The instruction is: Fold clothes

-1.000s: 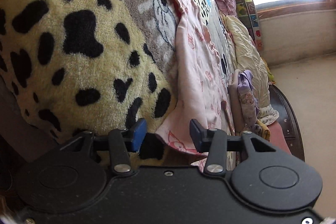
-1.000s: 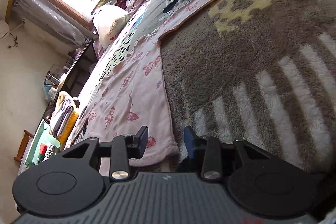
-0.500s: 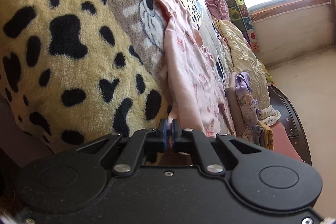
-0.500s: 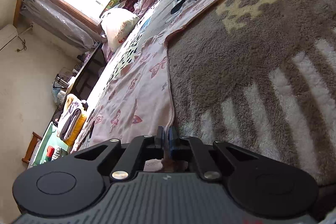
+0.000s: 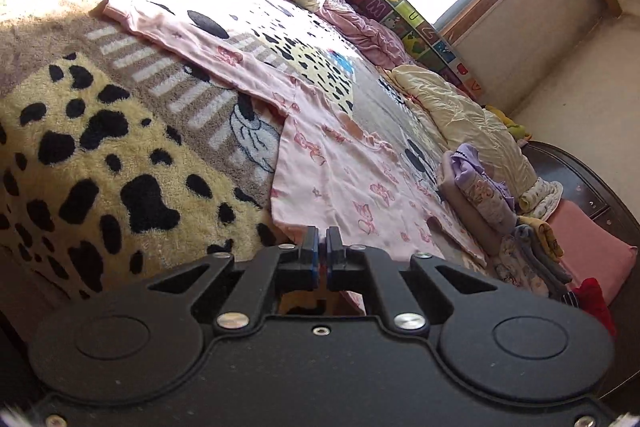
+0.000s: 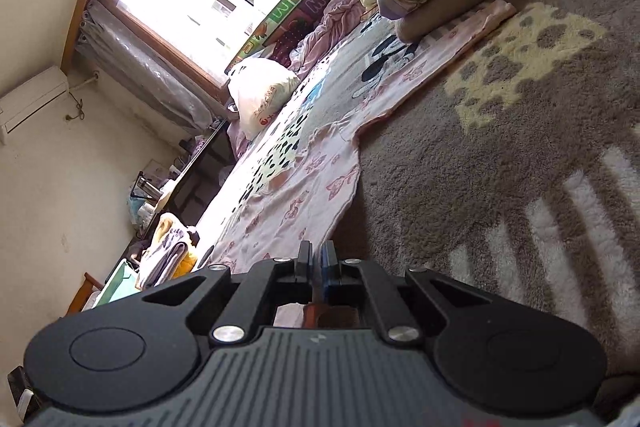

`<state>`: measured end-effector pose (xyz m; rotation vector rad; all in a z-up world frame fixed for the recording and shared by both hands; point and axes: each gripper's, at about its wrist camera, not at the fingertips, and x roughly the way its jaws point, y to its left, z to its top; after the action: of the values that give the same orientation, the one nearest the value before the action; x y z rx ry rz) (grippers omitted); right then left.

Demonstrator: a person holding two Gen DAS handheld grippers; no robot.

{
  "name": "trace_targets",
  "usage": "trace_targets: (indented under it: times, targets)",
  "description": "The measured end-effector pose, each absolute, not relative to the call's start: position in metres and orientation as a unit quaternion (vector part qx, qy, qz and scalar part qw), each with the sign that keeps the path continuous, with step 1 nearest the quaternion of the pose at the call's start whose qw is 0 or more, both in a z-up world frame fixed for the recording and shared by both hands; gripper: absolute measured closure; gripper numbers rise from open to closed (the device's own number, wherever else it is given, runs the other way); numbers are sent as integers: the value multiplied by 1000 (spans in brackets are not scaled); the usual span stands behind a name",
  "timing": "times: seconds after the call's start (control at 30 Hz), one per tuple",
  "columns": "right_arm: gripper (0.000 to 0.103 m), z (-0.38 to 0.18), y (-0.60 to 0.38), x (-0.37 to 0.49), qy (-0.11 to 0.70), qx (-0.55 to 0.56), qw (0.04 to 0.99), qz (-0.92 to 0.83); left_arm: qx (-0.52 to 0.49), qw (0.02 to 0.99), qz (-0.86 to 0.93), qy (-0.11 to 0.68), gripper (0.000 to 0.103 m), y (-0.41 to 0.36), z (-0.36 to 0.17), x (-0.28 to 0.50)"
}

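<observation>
Left wrist view: the left gripper (image 5: 322,241), open a second ago, is now being held clenched on the near hem of the pink garment (image 5: 344,171) spread on the blanket (image 5: 100,163). The right gripper (image 6: 316,259) is likewise being clamped on the hem, so a fold is likely being started.

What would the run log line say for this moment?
task: fold clothes | left tongs: shut on pink garment hem | right tongs: shut on pink garment hem | garment: spread on blanket
</observation>
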<state>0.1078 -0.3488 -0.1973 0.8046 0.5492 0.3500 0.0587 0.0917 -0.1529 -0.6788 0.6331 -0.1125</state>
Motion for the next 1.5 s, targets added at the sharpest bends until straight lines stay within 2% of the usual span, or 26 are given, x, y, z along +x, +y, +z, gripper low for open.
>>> trace_targets:
  times: [0.13,0.33,0.63,0.77,0.9,0.97,1.0,1.07,1.17,1.23,1.33,1.4,1.5]
  targets:
    - [97,-204,-350,109,295,374,868,142,-323,883,-34,339,102,94,-172,57]
    - [97,-202,-351,103,292,361,875,138,-325,889,-39,320,102,93,-163,54]
    - [97,-207,-349,100,332,319,883,86,-292,873,-11,390,99,90,-172,62]
    - [85,-199,-351,92,299,310,899,74,-269,901,5,341,96,86,-155,51]
    - [82,-186,-330,91,266,260,918,138,-217,930,-31,294,96,69,-141,60]
    - [80,-182,-311,93,267,220,922,174,-186,931,-43,312,95,59,-152,71]
    - [75,-181,-300,95,282,191,924,177,-169,928,-47,327,92,54,-160,78]
    - [66,-181,-279,100,311,132,924,180,-138,928,-48,342,92,48,-167,78]
    - [70,-187,-274,101,340,105,921,158,-105,939,-57,322,92,41,-161,71]
    - [70,-182,-275,95,327,95,929,147,-92,948,-73,295,92,34,-153,69]
    - [68,-177,-273,88,290,97,935,180,-70,952,-89,286,83,20,-156,76]
    - [65,-179,-266,92,307,69,935,167,-34,943,-99,315,68,11,-175,82]
    - [65,-184,-273,97,330,84,928,153,-7,942,-103,319,68,7,-169,75]
